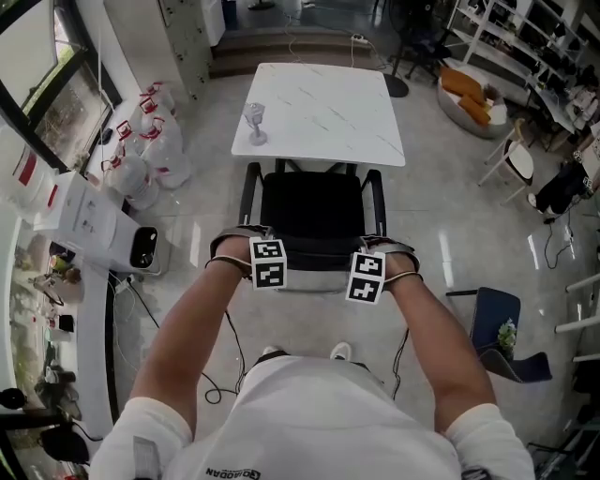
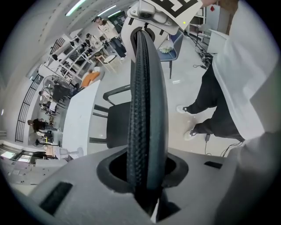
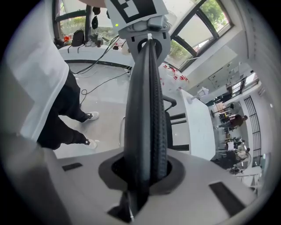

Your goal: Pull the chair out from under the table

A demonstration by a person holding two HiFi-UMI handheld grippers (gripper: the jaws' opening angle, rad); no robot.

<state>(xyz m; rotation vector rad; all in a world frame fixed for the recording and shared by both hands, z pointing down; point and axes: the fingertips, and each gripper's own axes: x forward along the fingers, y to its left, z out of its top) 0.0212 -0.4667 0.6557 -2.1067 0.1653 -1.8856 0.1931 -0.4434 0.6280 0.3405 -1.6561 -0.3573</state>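
A black chair [image 1: 314, 217] stands tucked under the white marble table [image 1: 323, 131], with its armrests at the table's near edge. I stand behind it. Both grippers sit on the top rim of its backrest [image 1: 317, 274]: the left gripper [image 1: 265, 279] at the left corner, the right gripper [image 1: 367, 283] at the right corner. In the left gripper view the ribbed black rim [image 2: 145, 110] runs straight through the left gripper [image 2: 147, 184] toward the other gripper's marker cube [image 2: 164, 9]. In the right gripper view the same rim [image 3: 147, 110] fills the right gripper [image 3: 145, 180]. Both are shut on it.
A stemmed glass [image 1: 255, 124] stands on the table's left part. Several water bottles [image 1: 150, 150] and a white machine [image 1: 94, 220] stand at the left. A blue chair [image 1: 497, 323] is at the right. Cables [image 1: 225, 352] lie on the floor by my feet [image 1: 340, 352].
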